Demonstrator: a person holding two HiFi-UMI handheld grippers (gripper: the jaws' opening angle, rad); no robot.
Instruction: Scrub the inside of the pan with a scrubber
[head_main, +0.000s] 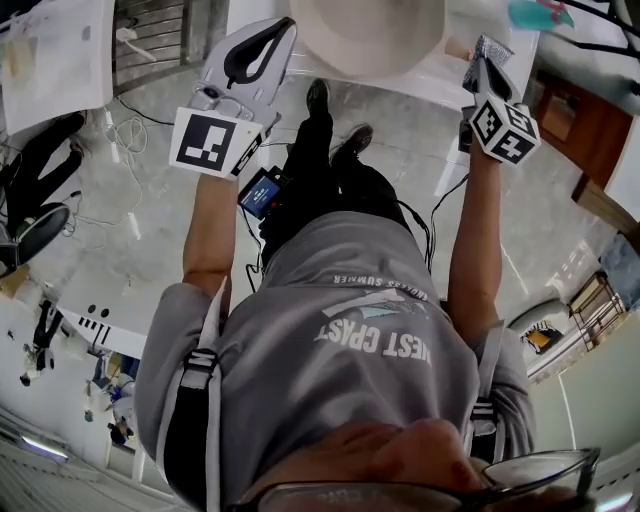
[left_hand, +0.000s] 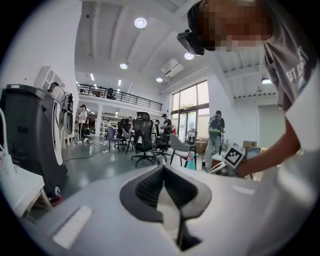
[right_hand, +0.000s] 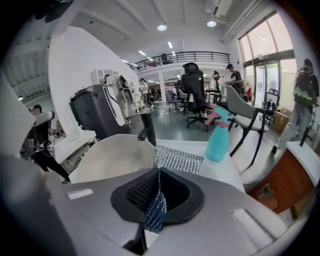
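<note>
A cream pan (head_main: 365, 35) with a black handle (right_hand: 147, 127) stands on the white table (head_main: 445, 85) at the top of the head view. To the right of the pan, my right gripper (head_main: 487, 62) is shut on a silver mesh scrubber (head_main: 490, 46). In the right gripper view the scrubber (right_hand: 177, 159) sticks out past the jaws, beside the pan (right_hand: 112, 160). My left gripper (head_main: 286, 24) hovers at the pan's left rim. It (left_hand: 162, 167) looks shut with nothing in it, and it faces the room, so the pan is out of its view.
A teal spray bottle (right_hand: 218, 140) stands on the table to the right of the scrubber. A brown wooden cabinet (head_main: 580, 130) is at the right. Cables (head_main: 120, 135) lie on the floor at the left. Office chairs (left_hand: 144, 137) and people are further off.
</note>
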